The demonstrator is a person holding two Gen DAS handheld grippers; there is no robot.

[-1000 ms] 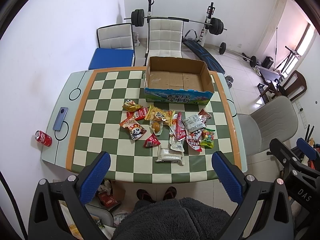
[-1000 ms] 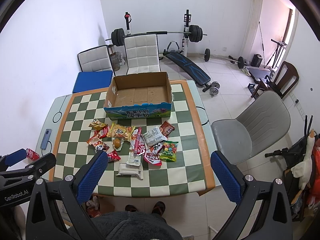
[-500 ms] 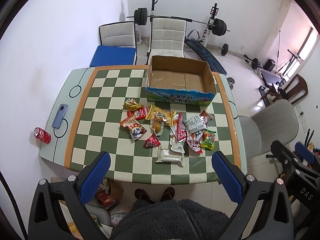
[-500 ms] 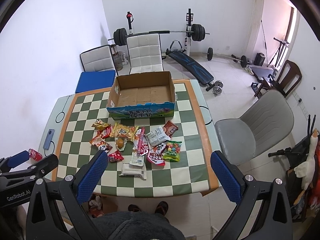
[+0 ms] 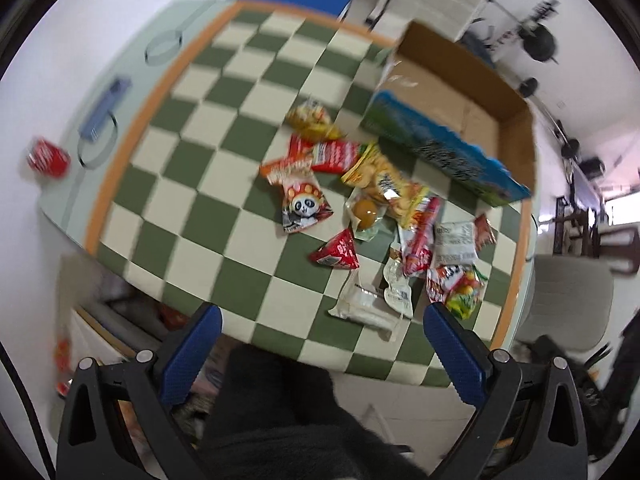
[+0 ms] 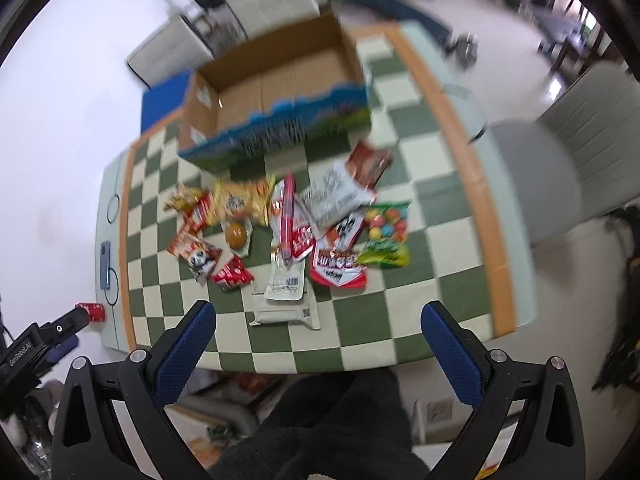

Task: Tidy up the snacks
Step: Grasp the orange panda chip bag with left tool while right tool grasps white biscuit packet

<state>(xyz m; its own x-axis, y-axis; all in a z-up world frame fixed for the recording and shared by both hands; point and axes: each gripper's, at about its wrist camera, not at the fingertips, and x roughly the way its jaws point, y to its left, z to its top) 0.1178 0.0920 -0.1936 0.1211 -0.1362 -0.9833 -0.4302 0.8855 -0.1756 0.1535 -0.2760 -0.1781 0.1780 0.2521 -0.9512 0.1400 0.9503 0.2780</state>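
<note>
Several snack packets lie in a heap on the green-and-cream checkered table (image 5: 192, 216), among them a panda packet (image 5: 304, 210), a red triangular packet (image 5: 338, 254) and a white wrapped bar (image 6: 286, 314). An open, empty cardboard box (image 6: 280, 80) stands behind the heap; it also shows in the left wrist view (image 5: 460, 108). My left gripper (image 5: 322, 350) is open and empty above the table's near edge. My right gripper (image 6: 318, 348) is open and empty, just short of the white bar. Both views are motion-blurred.
A red can (image 5: 48, 158) and a blue phone (image 5: 104, 106) lie on the table's left border. A grey chair (image 6: 560, 152) stands to the right of the table. White chairs and weight equipment are behind the box. The left gripper's body (image 6: 36, 344) shows at lower left.
Both grippers have dropped and moved in toward the table; the snacks and box look much larger. The left view has tilted. Both stay open.
</note>
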